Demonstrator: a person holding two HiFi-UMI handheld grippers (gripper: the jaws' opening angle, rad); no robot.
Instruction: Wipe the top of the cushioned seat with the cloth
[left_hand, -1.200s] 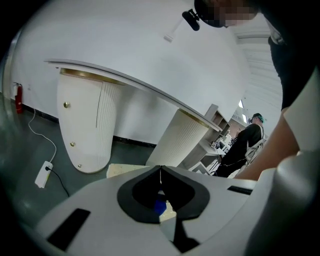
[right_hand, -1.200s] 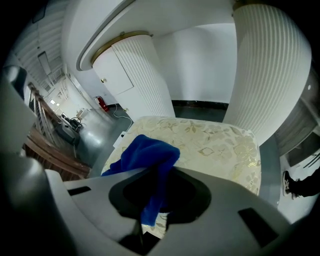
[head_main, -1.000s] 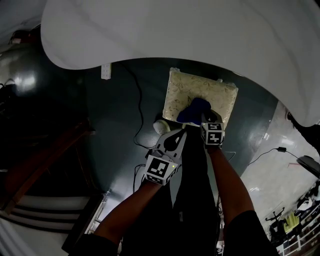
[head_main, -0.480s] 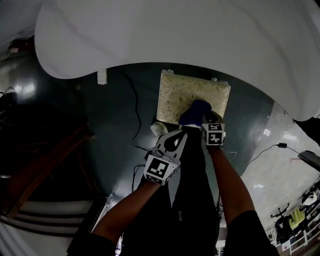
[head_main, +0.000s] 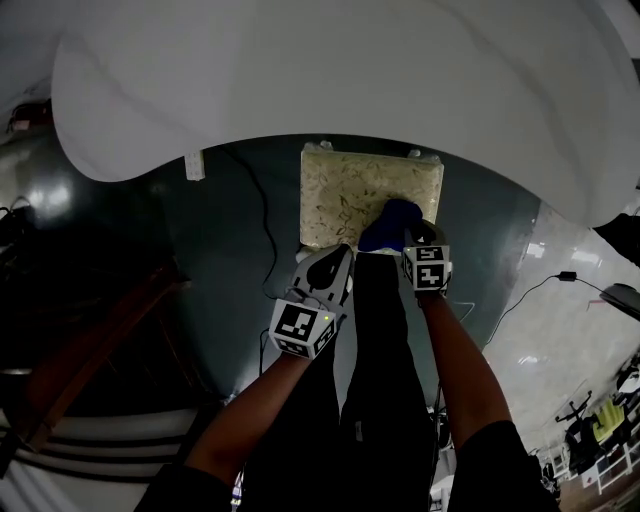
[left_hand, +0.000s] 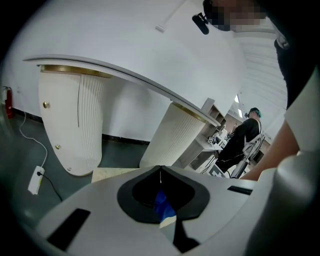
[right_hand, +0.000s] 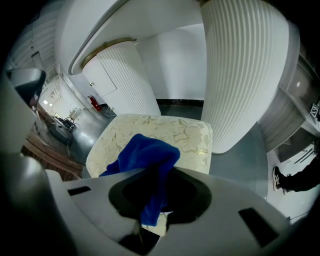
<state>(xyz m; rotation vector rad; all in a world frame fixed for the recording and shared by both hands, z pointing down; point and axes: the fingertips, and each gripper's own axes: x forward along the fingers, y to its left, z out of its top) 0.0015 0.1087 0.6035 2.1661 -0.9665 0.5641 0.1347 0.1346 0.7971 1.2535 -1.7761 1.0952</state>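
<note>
At the far left of the head view a white power strip (head_main: 194, 166) lies on the dark floor (head_main: 230, 280), and a black cable (head_main: 268, 225) runs down past it. A broad white tabletop (head_main: 350, 70) fills the upper part of the frame.

Just right of the cable, the left gripper (head_main: 338, 255) hangs with its tip at the near left corner of the cushioned seat (head_main: 345, 190), a cream pad with a leafy pattern in the upper middle. In the left gripper view its jaws are pressed together with nothing between them (left_hand: 160, 172). Through the opening behind the tips a bit of the blue cloth (left_hand: 162, 205) shows, and the pale seat edge (left_hand: 107, 173) lies lower left. Two ribbed white pedestals (left_hand: 70, 125) carry the tabletop, and a person (left_hand: 242, 140) stands far off at the right.

The cloth (head_main: 390, 222) sits bunched on the near right part of the seat, well inside its right edge. The right gripper (head_main: 418, 235) is directly at it, its marker cube just below.

In the right gripper view the jaws are clamped on the cloth (right_hand: 145, 155). One fold rises in a heap on the seat (right_hand: 185, 132) and a tail hangs through the right gripper (right_hand: 156, 175). A ribbed pedestal (right_hand: 245, 75) stands close behind the seat at the upper right.
</note>
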